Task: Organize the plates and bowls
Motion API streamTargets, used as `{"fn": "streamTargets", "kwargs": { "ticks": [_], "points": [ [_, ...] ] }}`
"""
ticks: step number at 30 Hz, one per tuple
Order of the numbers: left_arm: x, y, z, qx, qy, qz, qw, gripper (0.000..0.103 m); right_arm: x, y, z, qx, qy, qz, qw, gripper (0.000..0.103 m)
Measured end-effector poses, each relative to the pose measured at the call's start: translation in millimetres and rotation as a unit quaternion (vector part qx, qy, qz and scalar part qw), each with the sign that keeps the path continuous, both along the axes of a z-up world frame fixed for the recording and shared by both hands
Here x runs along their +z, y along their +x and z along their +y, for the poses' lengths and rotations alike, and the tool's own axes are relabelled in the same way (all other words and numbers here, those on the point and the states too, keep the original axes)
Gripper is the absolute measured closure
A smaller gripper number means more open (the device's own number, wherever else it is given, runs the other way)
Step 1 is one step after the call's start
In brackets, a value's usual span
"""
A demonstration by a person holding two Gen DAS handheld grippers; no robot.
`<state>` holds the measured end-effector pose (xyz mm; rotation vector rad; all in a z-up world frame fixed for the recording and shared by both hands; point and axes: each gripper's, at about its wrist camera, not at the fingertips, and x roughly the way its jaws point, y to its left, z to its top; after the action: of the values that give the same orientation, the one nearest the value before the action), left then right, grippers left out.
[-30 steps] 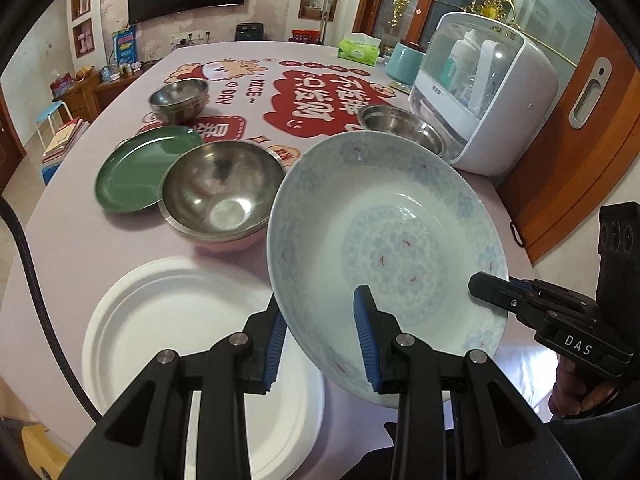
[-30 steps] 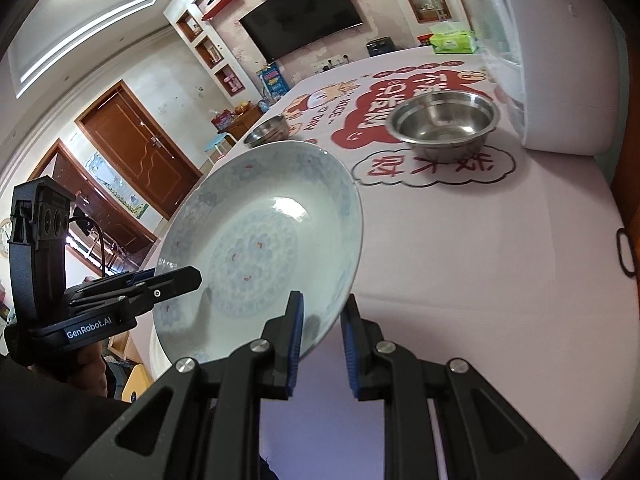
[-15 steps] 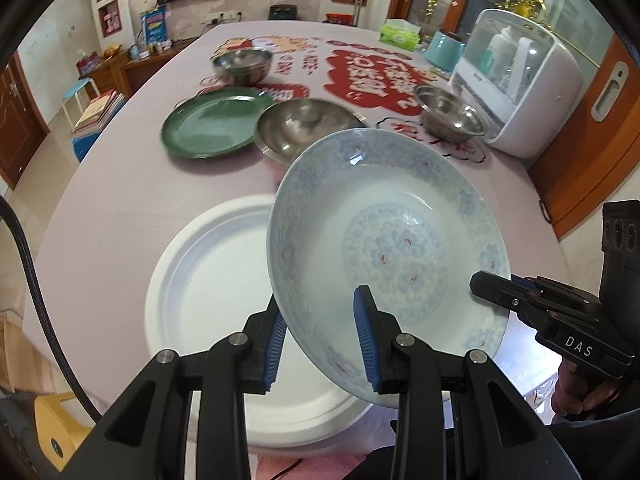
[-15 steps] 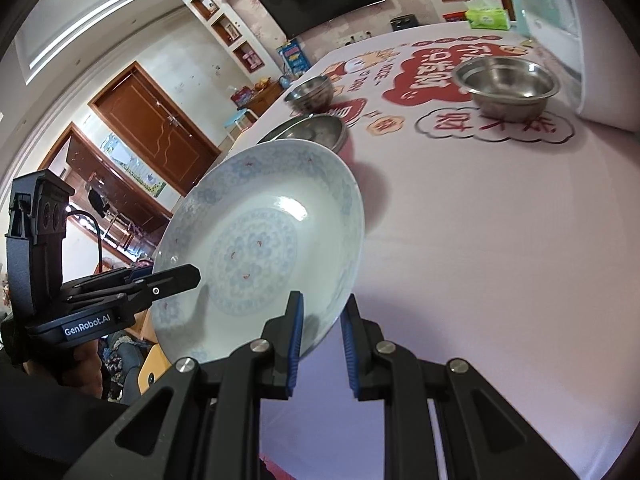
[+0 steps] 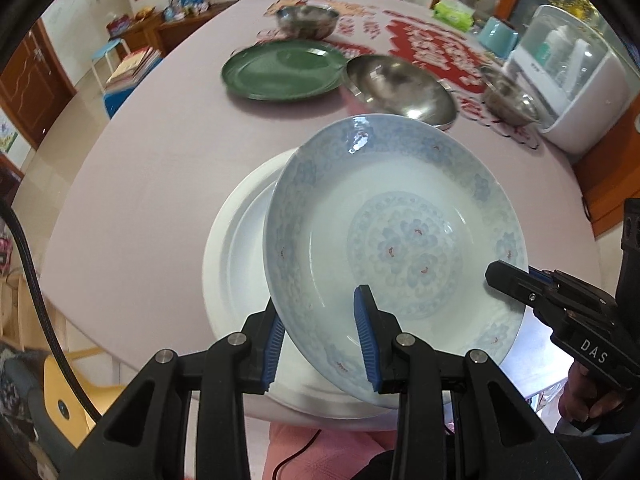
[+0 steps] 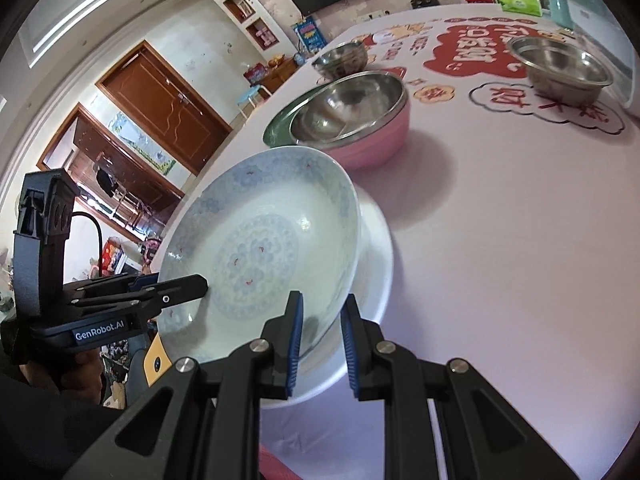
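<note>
Both grippers hold one blue-patterned porcelain bowl (image 5: 396,228) by opposite rim edges, tilted, just above a white plate (image 5: 236,256) at the table's near edge. My left gripper (image 5: 320,340) is shut on its near rim. My right gripper (image 6: 320,344) is shut on the other rim; the bowl also shows in the right wrist view (image 6: 260,248), over the white plate (image 6: 376,256). Farther back lie a green plate (image 5: 280,68), a pink-sided steel bowl (image 5: 400,88) and two smaller steel bowls (image 5: 508,100) (image 5: 306,20).
A white appliance (image 5: 576,80) stands at the table's right side with a tissue pack (image 5: 456,12) behind it. The table (image 5: 160,168) has a pale cloth with red print. A yellow chair (image 5: 72,380) sits below the near edge.
Both grippers have carried the bowl back toward the near edge and to the left, so it now hangs over the white plate. The grip on the bowl is unchanged.
</note>
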<state>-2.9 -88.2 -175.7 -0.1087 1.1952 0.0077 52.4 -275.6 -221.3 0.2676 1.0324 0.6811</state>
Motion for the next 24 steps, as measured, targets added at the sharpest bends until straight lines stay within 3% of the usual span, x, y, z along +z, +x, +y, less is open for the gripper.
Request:
{"fn": "streamTargets", "kwargs": {
  "ticks": [15, 24],
  "points": [
    [-29.0, 13.1, 30.1, 0.046, -0.006, 0.060, 0.9971, 0.071, -6.7, 5.3, 21.3, 0.005, -0.017, 0.013, 1.000, 0.080],
    [-12.2, 23.5, 19.1, 0.039, -0.004, 0.032, 0.9987, 0.071, -6.9, 3.0, 17.4, 0.001, -0.026, 0.015, 1.000, 0.079]
  ]
}}
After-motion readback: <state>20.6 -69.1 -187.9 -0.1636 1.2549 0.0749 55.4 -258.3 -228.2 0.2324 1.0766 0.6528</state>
